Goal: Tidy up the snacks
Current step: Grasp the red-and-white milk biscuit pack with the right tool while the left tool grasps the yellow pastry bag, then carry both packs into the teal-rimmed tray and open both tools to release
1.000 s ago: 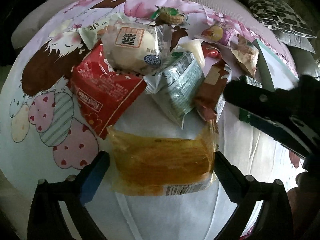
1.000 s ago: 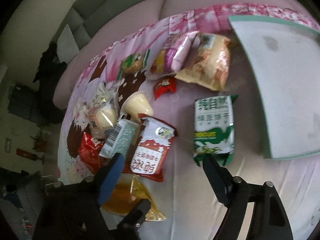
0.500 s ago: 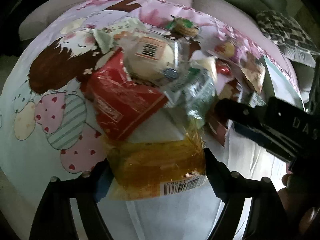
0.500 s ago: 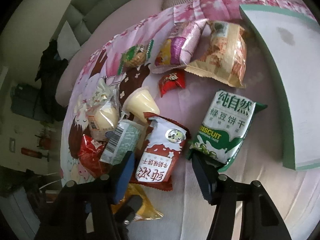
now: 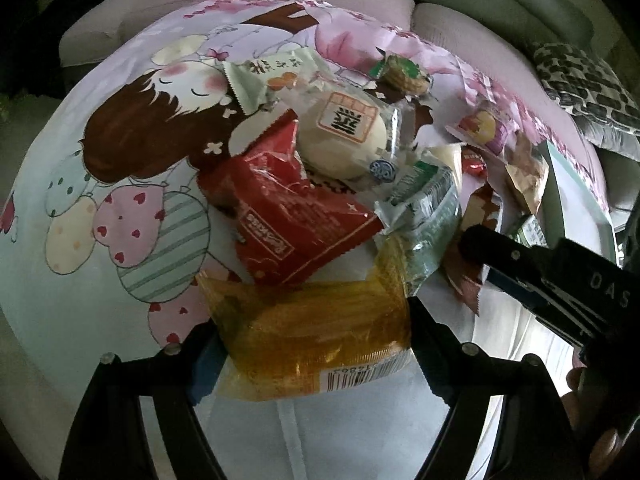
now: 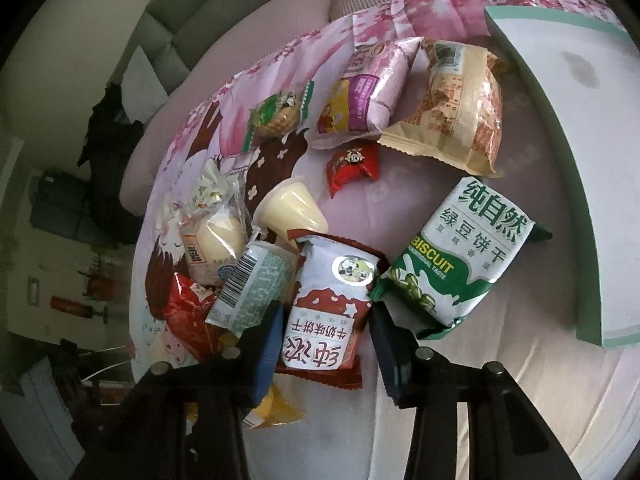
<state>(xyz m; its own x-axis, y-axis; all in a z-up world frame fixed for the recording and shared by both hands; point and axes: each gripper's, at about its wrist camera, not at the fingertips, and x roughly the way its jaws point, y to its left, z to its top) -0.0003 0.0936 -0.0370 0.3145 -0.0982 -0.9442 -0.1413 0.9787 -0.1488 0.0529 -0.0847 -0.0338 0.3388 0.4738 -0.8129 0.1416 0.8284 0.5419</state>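
- My left gripper (image 5: pixel 316 344) is clamped on the yellow cake packet (image 5: pixel 316 336), at the near edge of the snack pile on the cartoon bedsheet (image 5: pixel 80 184).
- My right gripper (image 6: pixel 326 344) has just been closing around the red-and-white milk biscuit packet (image 6: pixel 330 308); whether both pads already press it I cannot tell.
- I should squeeze gently, pads on the sides, to avoid crushing the biscuits.
- Lift straight up, clear of the green biscuit packet (image 6: pixel 460 256) just beside it, then head for the white tray (image 6: pixel 580 160).
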